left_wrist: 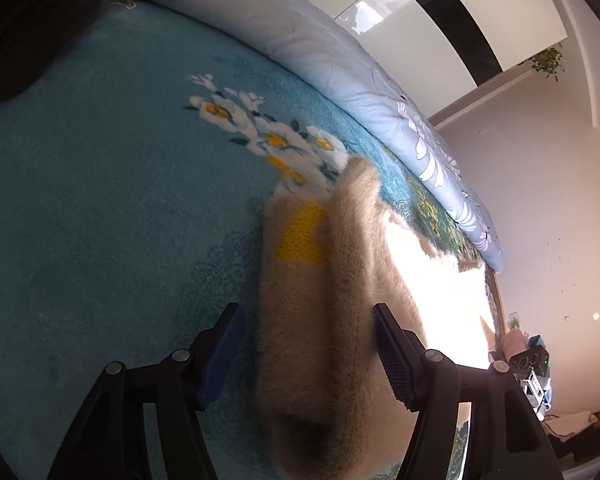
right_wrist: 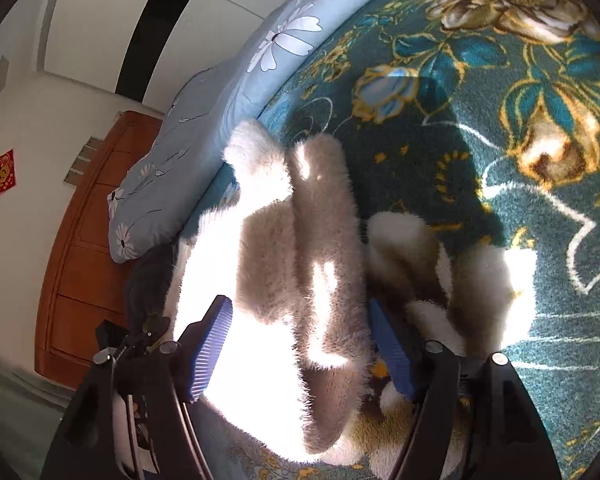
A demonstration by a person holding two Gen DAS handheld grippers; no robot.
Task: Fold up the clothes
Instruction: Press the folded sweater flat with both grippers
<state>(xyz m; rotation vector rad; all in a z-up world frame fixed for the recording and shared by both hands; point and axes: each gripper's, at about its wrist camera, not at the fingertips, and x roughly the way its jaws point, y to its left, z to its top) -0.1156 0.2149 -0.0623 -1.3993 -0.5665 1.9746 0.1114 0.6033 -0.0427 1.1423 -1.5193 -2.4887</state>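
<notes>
A fuzzy beige sweater [left_wrist: 340,280] with a yellow patch [left_wrist: 302,240] lies on a teal floral blanket [left_wrist: 100,200]. A raised fold of it runs between the fingers of my left gripper [left_wrist: 306,320], which is open around it. In the right wrist view the same sweater [right_wrist: 300,248] lies bunched, partly in bright sunlight, with a sleeve [right_wrist: 412,260] to the right. My right gripper [right_wrist: 300,312] is open, its blue pads either side of a raised fold.
A light blue flowered quilt [left_wrist: 340,64] lies rolled along the far side of the bed and also shows in the right wrist view [right_wrist: 228,92]. A wooden headboard [right_wrist: 88,240] stands left. White wardrobe doors [left_wrist: 440,20] stand behind. Clutter [left_wrist: 532,364] sits beyond the bed.
</notes>
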